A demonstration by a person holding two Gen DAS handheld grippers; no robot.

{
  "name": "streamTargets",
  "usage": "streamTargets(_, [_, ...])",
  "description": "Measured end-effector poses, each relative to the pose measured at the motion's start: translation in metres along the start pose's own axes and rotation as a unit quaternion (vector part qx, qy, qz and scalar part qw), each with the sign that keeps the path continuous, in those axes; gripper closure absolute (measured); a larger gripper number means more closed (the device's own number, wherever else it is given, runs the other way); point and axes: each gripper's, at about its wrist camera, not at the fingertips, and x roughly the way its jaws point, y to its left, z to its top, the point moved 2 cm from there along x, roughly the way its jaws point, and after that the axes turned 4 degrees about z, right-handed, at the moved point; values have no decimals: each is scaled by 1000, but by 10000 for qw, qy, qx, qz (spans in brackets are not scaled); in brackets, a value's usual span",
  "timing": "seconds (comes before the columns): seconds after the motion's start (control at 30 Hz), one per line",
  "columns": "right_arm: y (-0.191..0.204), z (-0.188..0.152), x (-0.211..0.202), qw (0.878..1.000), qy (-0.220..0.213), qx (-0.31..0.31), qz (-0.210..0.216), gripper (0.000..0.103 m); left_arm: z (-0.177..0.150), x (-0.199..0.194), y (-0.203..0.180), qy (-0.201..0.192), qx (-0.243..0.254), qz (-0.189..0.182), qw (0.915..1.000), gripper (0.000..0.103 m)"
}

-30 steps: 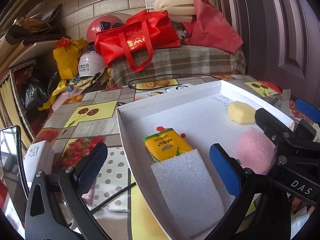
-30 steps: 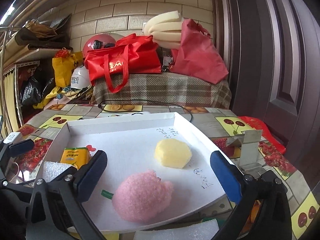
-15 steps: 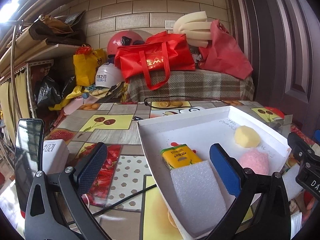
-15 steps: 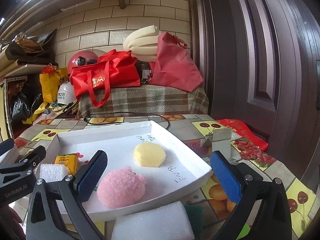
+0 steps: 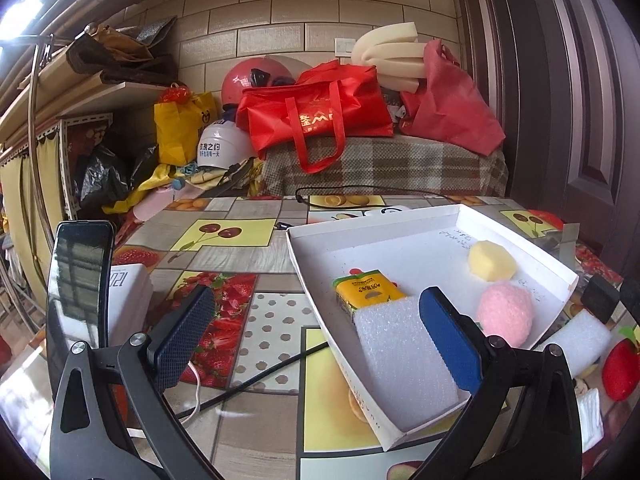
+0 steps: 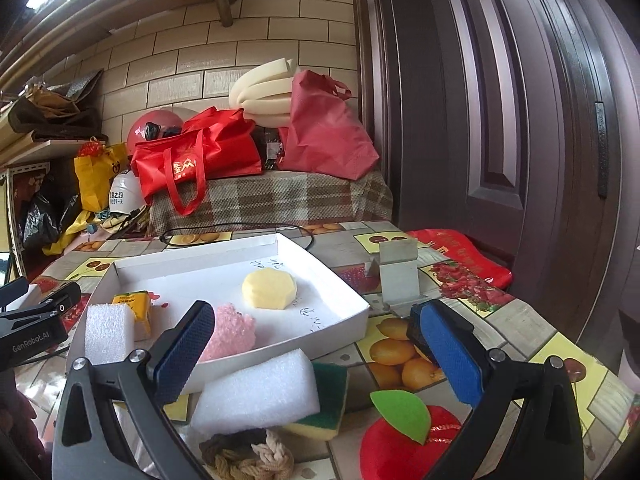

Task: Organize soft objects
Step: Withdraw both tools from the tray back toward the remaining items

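Since one second ago, backed off from white tray (image 6: 340,304); both fingers wide open, empty; next, close right gripper (image 6: 320,354) gently across loose foam block (image 6: 256,394) beside tray's front rim on counter (image 6: 500,320).

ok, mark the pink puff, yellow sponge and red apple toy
pink puff (image 5: 505,312), left wrist view, middle of its fuzzy top
yellow sponge (image 6: 269,289), right wrist view, flat top face
red apple toy (image 6: 404,446), right wrist view, red body

Cream brick wall (image 5: 280,12) behind; dark panelled door (image 6: 520,120) at right; plaid-covered bench (image 5: 384,168) beyond the counter's far edge; shelf (image 5: 80,96) at left; daylight overhead.
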Motion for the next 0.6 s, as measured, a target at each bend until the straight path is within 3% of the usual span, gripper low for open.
streamTargets(0.3, [-18, -6, -22, 9999, 61, -98, -59, 0, -9, -15, 5, 195, 127, -284, 9993, 0])
streamTargets(0.6, [-45, -14, -38, 9993, 338, -161, -93, 0, -36, -42, 10, 913, 573, -1164, 9873, 0])
